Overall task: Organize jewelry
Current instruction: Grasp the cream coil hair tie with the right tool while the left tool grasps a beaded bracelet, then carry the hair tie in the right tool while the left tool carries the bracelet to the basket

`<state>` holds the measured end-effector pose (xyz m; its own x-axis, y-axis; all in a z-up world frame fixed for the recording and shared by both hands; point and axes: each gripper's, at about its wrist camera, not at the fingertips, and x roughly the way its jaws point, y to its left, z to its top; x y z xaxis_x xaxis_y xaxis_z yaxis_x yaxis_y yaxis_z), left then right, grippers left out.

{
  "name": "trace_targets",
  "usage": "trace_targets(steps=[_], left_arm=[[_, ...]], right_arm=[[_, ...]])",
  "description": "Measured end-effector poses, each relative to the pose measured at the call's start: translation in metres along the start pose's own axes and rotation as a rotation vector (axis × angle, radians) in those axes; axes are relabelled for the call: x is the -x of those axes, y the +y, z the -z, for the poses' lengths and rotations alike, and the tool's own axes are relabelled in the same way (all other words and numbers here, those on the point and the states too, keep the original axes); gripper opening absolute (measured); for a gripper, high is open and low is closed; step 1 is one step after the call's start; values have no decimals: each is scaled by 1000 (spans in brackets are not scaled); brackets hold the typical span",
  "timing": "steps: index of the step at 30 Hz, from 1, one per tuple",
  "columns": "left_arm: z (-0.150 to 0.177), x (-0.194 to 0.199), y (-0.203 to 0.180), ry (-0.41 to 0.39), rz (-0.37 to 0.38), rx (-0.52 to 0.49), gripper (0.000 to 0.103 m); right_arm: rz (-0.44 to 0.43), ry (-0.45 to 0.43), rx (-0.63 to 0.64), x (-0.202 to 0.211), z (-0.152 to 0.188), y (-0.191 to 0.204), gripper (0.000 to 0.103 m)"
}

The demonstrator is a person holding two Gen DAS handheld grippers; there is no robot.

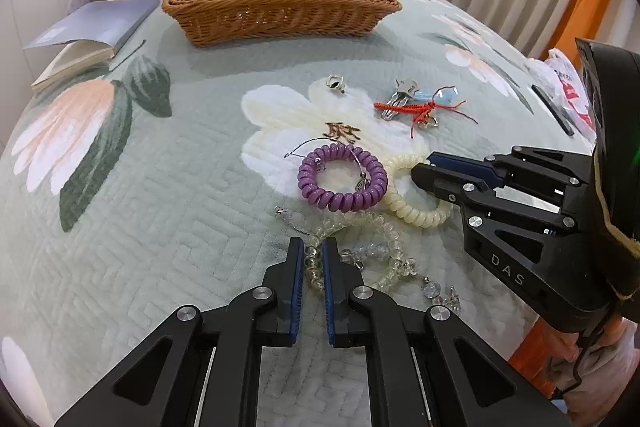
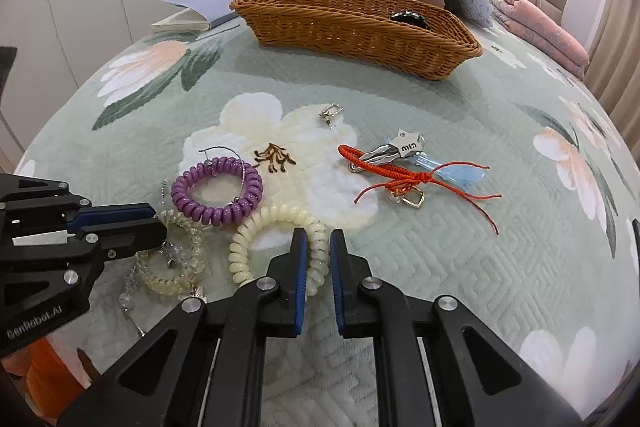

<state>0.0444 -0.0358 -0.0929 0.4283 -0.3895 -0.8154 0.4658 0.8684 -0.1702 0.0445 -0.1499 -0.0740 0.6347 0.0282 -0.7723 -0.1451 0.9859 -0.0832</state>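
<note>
A: Start at the left tongs (image 1: 311,259). What have they got?

B: They are pressed onto the clear beaded bracelet (image 1: 360,251), pinching one side of its loop against the bed quilt (image 1: 160,227). The rest of the loop lies just beyond and to the side of the tips, with small crystal charms trailing from it.

A: And the right tongs (image 2: 319,245)?

B: Closed on the near arc of the cream spiral hair tie (image 2: 276,247); its coil runs between the blue pads. The rest of the ring curves away ahead of the tips.

A: How will those two handle?

B: Both look light. I judge the beads hard and slick on a stretchy string, so the loop may sag and swing, and the charms could snag. A grip across the strand, between beads, seems safest. The spiral is springy plastic: it should flatten under the pads and hold well, gripped across a single coil wall.

A: What lies farther out?

B: The purple spiral hair tie (image 1: 343,177) sits just ahead, touching the cream one, with a thin wire hoop earring (image 2: 224,163) draped across it. Beyond, to the right, a red cord bracelet (image 2: 400,175) tangles with a silver hair clip (image 2: 394,147). Well past everything stands the wicker basket (image 2: 360,27), with one dark item already inside.
</note>
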Motion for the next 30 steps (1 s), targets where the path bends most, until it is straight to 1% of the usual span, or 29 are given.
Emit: trace_targets(steps=[6,13,16,23,30], left_arm=[[0,7,12,-25,79,66,9],[-4,29,9,-81,102,64,9],[-9,41,7,-115,95,47,9],[-33,62,8,-182,79,18,9],[-64,73,16,-236,62,10,9]], right_arm=[[-25,-10,-33,9,2,-8,12],[-48,-61,-52,32,-3,-14,12],[-47,-94,-51,44,-9,-16,12],[-25,-169,-57,62,-45,-29,12],[17,-220,-66,65,-82,-40,12]])
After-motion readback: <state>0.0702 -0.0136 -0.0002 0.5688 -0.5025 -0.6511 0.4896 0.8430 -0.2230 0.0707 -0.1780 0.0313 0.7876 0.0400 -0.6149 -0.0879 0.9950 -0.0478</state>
